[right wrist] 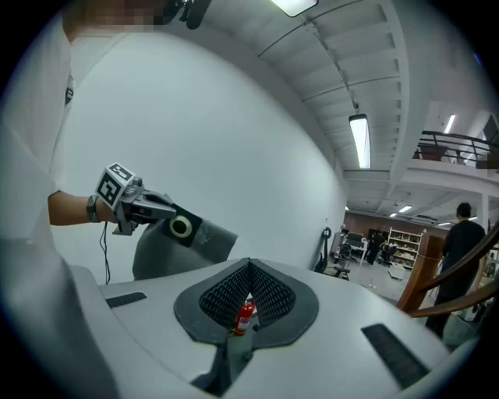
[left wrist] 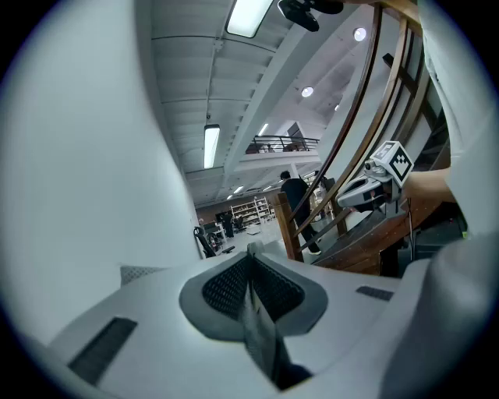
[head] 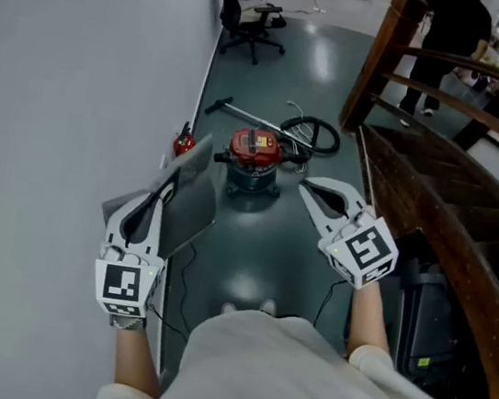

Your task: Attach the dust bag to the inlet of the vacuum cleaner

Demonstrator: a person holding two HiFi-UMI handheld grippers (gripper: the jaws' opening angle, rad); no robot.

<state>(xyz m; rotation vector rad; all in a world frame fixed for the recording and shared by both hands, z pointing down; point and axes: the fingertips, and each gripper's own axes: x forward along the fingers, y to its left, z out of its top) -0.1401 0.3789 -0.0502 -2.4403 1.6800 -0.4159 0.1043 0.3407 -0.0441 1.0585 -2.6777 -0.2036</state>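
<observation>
Watching from my remote station, I saw in the head view the person standing on the dark green floor (head: 248,268) beside a pale wall (head: 73,75), a gripper raised in each hand. The left gripper (head: 158,201) had its jaws clamped on the grey dust bag (head: 191,206). Its own view showed a thin dark edge of the bag pinched flat between the ribbed pads (left wrist: 224,288). In the right gripper view the bag hung from that grip as a rumpled grey sheet. A dark collar (right wrist: 192,223) around a pale round hole sat at its top, right at the left gripper's tips. The right gripper (head: 311,194) held nothing: its jaws were pressed together (only a distant red fire extinguisher (head: 183,143) by the wall showed through the slit below the pads). Both grippers pointed roughly level, a little downward, towards the vacuum cleaner (head: 254,157). It was a red-topped canister standing on the floor ahead, well apart from the bag and from both grippers. Its black hose (head: 319,137) lay coiled just behind it, and a wand (head: 244,114) stretched towards the wall. A wooden staircase (head: 433,212) rose along the right, a black office chair (head: 248,19) stood farther back, and a person in dark clothes (head: 451,29) stood beyond the railing.
</observation>
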